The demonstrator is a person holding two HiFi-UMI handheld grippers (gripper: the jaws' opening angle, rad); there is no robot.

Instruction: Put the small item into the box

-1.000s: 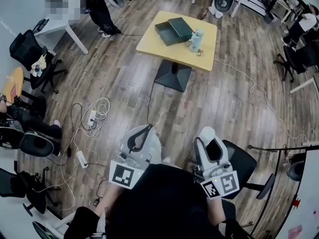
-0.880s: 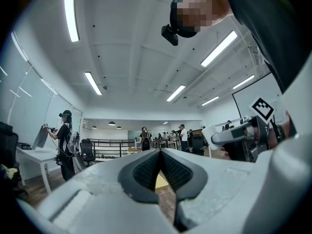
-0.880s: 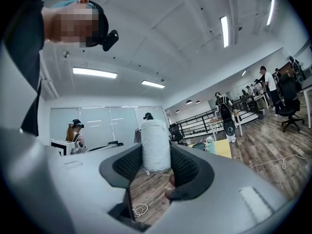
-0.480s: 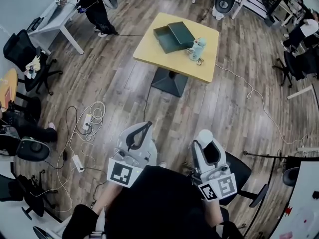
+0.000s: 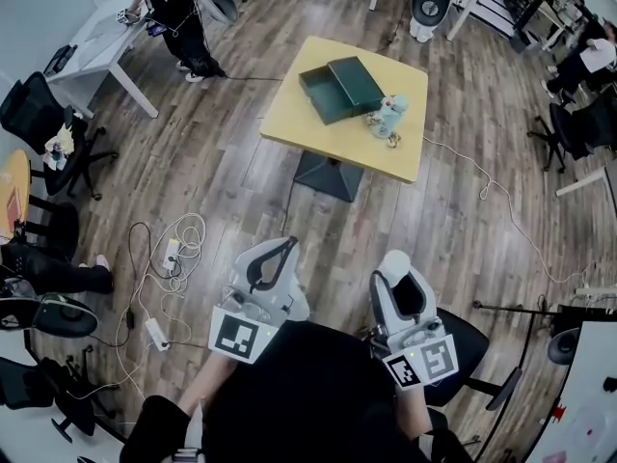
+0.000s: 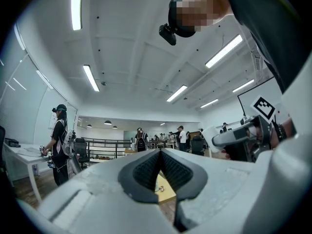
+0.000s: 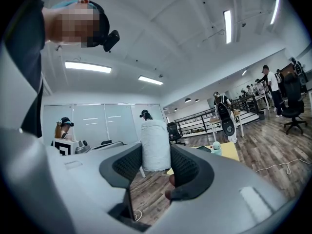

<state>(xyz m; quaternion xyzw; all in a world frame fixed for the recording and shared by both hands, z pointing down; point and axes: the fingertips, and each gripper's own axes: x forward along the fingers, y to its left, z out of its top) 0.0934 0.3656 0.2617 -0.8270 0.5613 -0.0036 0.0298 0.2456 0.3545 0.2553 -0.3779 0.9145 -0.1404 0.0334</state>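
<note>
Far centre of the room: the square yellow table [image 5: 289,116] sits slightly nearer in the head view than a second ago. Approach under way, nothing placed yet. On it is an open dark-green box [image 5: 326,93], with a pale teal figure [image 5: 388,114] just right of it. Right tongs [image 7: 156,165] clenched on a white padded cylinder [image 7: 155,145], judged the small item, well apart from the box. Left tongs [image 6: 159,155] closed, empty.

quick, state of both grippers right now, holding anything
left gripper: closed, jaws meeting at the tips, nothing between them.
right gripper: closed on a white cylindrical item.
</note>
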